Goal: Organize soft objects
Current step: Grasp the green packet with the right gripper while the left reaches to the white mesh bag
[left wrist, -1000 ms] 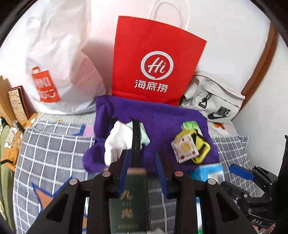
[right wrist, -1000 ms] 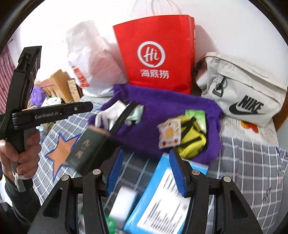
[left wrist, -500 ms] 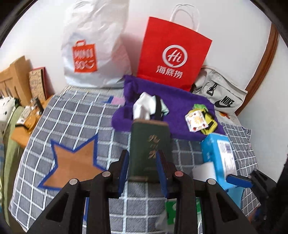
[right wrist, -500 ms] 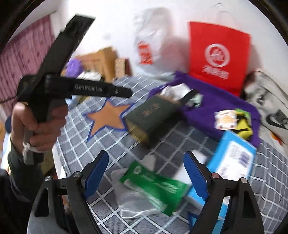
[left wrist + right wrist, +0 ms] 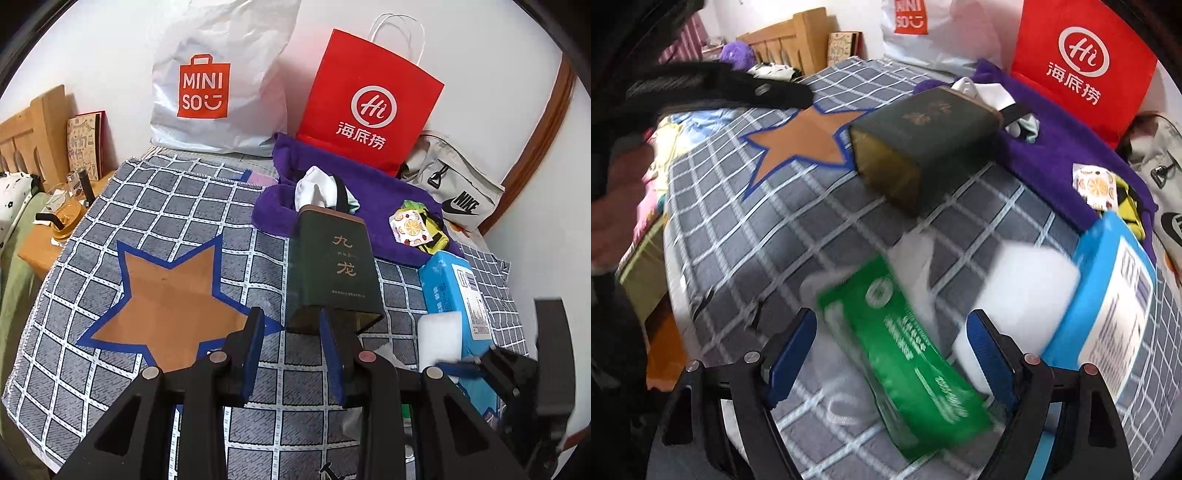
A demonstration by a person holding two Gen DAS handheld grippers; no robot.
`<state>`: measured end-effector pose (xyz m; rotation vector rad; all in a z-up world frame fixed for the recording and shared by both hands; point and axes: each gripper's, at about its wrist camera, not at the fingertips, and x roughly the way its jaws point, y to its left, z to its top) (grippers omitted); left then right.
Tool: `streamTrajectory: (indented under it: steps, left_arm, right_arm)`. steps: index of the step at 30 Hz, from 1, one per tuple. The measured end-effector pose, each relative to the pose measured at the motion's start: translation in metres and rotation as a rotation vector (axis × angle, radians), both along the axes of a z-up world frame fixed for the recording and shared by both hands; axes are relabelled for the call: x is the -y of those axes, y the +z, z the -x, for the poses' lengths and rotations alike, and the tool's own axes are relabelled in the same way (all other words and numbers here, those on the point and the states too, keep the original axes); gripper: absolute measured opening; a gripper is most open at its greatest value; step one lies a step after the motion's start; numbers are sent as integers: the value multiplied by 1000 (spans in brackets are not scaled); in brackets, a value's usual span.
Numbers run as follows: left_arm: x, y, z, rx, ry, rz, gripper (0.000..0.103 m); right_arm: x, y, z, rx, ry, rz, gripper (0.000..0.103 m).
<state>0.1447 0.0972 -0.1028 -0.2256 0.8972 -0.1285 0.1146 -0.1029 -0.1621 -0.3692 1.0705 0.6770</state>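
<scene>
— Green packet (image 5: pixel 905 339), near centre of the checked cloth (image 5: pixel 775 206): how is it best taken?

— Right gripper (image 5: pixel 892 321) hangs over it, blue pads spread wide and touching nothing; its jaws have just been opening, and the packet lies between them in view. Judgement: centre the packet, lower until both pads flank its narrow width, then close across the body rather than a floppy end. The view is blurred, so contact cannot be confirmed.

— What crowds the grasp?

— Clear plastic film (image 5: pixel 842 406) lies under and around the packet and may be pinched along with it. White foam block (image 5: pixel 1027 291) sits just beside the right pad, touching the blue tissue pack (image 5: pixel 1097 251) further right; a jaw coming down off-centre would likely snag the block.

— And the other hand?

— Left gripper (image 5: pixel 291 321) points at the dark green tin (image 5: pixel 332 266), which lies on the cloth at mid-distance. Its jaws stand partly apart; the tin's near end overlaps the right finger, and whether the pads press on it I cannot tell.

— Further back?

— Purple towel (image 5: pixel 1063 133), far right, carries small soft items; the red paper bag (image 5: pixel 1086 62) stands behind it, well apart from the grasp.
</scene>
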Motion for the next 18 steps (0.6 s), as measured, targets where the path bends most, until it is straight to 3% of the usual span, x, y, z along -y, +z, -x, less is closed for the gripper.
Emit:
streamTrajectory:
  steps: [6, 11, 14, 16, 18]
  left_arm:
    - [5, 0, 10, 15, -27, 17, 30]
    - [8, -4, 19, 10, -39, 10, 30]
    - [7, -6, 24, 7, -37, 11, 30]
    - [6, -6, 27, 7, -33, 8, 30]
    - [5, -6, 29, 5, -30, 7, 30]
  right_arm:
    - [9, -10, 28, -4, -41, 5, 83]
    - [10, -9, 34, 128, -88, 11, 76]
    - [4, -20, 29, 136, -74, 52, 76]
    - [2, -30, 25, 109, -60, 72, 61]
    - [8, -28, 25, 92, -72, 16, 43]
